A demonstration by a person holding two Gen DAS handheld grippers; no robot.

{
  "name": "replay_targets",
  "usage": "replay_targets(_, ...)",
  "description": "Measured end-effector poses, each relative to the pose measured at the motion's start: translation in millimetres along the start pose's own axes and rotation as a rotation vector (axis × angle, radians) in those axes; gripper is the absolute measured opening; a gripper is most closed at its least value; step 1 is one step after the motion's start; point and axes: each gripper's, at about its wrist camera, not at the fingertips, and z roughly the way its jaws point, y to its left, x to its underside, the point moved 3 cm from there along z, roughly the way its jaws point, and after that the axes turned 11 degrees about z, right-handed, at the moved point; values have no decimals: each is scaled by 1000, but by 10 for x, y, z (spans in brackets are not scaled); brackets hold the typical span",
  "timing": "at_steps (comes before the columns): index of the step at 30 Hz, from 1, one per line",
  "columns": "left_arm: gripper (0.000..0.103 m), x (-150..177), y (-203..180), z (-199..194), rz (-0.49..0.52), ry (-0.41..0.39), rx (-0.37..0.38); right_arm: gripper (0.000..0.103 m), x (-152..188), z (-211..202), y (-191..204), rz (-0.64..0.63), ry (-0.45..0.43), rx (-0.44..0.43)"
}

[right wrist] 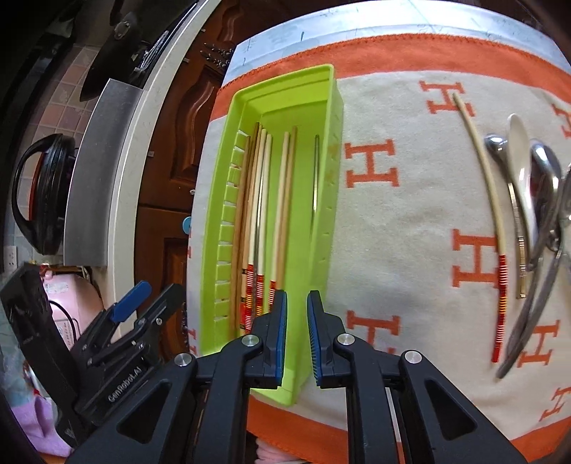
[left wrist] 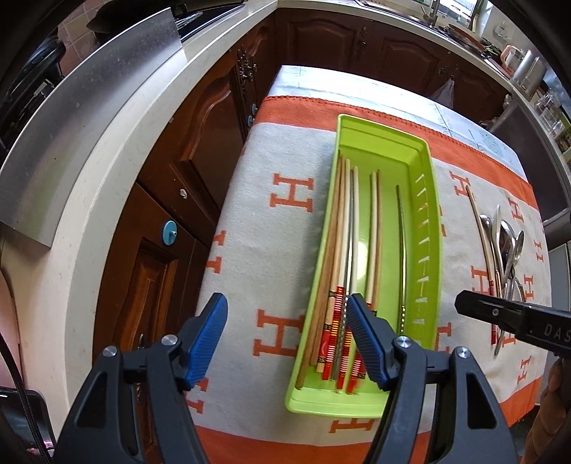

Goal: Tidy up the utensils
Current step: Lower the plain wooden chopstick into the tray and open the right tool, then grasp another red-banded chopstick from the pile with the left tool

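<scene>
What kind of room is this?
Most likely a home kitchen. Dark wooden cabinets run under a pale counter, a tap stands by the window, and a green tray of chopsticks sits on a cloth-covered table beside some spoons.

One tray [left wrist: 426,214], two tongs.

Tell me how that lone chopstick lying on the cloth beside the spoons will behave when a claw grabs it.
The lone chopstick looks thin and round, so it may roll or slip between the pads. It seems light and stiff, likely lifting without sagging. Lying close beside the spoons, it may nudge them when grabbed.
</scene>
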Motion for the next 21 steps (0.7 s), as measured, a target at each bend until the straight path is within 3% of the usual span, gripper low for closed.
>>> replay_targets(8,67,-5,-311,-114,53,-12,41,12,172,-318,-359,-46,-51,61)
replay_targets(21,67,-116,-1180,-325,173,-29,155,12,212,-768,-1175,40,-161,86)
